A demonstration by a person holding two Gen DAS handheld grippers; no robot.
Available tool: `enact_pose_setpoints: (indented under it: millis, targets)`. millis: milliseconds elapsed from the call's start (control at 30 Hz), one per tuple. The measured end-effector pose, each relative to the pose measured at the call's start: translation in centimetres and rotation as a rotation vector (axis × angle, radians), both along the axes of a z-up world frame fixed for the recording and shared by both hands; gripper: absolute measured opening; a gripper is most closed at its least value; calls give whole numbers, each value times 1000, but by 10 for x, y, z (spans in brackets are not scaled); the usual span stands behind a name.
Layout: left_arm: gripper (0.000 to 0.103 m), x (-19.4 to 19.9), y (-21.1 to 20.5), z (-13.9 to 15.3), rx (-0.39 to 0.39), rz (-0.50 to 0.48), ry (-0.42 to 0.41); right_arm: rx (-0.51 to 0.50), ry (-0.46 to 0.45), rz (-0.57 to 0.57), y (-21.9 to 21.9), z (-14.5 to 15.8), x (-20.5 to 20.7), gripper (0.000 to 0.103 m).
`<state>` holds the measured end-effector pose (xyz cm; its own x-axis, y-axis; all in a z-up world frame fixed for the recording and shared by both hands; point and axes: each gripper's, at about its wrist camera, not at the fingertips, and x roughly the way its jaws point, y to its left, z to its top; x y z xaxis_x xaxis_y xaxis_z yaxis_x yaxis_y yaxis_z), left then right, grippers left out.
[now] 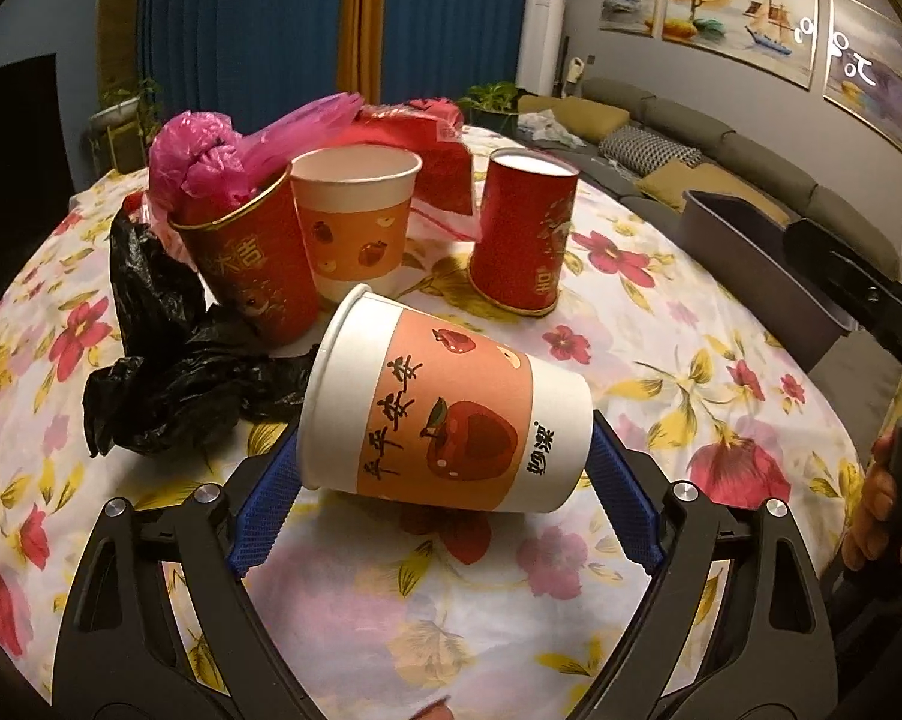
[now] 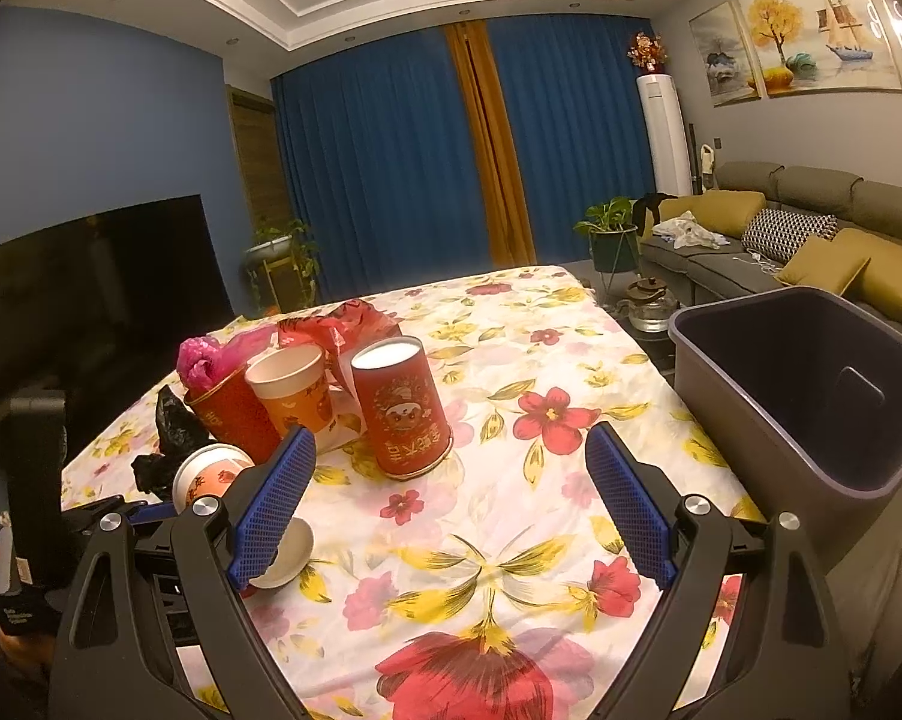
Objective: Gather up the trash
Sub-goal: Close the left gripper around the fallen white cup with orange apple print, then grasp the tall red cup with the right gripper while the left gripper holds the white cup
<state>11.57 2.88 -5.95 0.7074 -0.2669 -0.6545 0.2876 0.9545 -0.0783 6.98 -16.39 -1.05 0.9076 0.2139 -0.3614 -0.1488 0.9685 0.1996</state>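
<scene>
I have the left gripper point(image 1: 445, 480) spread wide around a white paper cup with an orange band and a red apple print point(image 1: 445, 402), which lies on its side on the floral tablecloth of the table point(image 1: 661, 324) near the edge closest to me; its mouth faces one blue pad and its base the other, and I cannot tell whether either pad is truly pressing yet, so I count the jaws as open around it, not gripping. The right gripper point(image 2: 451, 504) hangs open and empty over the cloth, just beside the grey plastic bin point(image 2: 811, 396) standing off the table's right edge. This cup looks very light and thin-walled, so I expect it to crush or pop out sideways if squeezed hard, and taken end to end as it lies now, the open rim would give first. I would sooner close on the stiffer base and rolled rim with a gentle squeeze. Farther in toward the table's middle stand a red paper cup stuffed with a pink plastic bag point(image 1: 247, 264), an upright orange-banded paper cup point(image 1: 355, 216) and an upturned red paper cup with gold print point(image 1: 523, 234), with a crumpled black plastic bag point(image 1: 163, 360) lying left of the fallen cup; that soft film will slip and trail when lifted.
</scene>
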Motion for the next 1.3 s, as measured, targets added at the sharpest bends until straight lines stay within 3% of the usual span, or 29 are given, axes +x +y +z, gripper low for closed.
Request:
enact_pose_setpoints:
  millis: [300,733,967,1133,1300]
  targets:
    - [85,-10,10,13,-28,41,-83,-38,-13,3,9,6,15,88]
    - [85,-15,50,51,-82,232,-170,-133,14,36,48,7,67,88]
    - [85,-10,64,57,-106,265,-178,-160,67,24,64,3,106,77]
    - [85,-4,69,58,-112,277,-175,-165,100,27,69,-4,125,76]
    - [85,1,72,58,-119,284,-170,-175,130,30,75,-11,139,69]
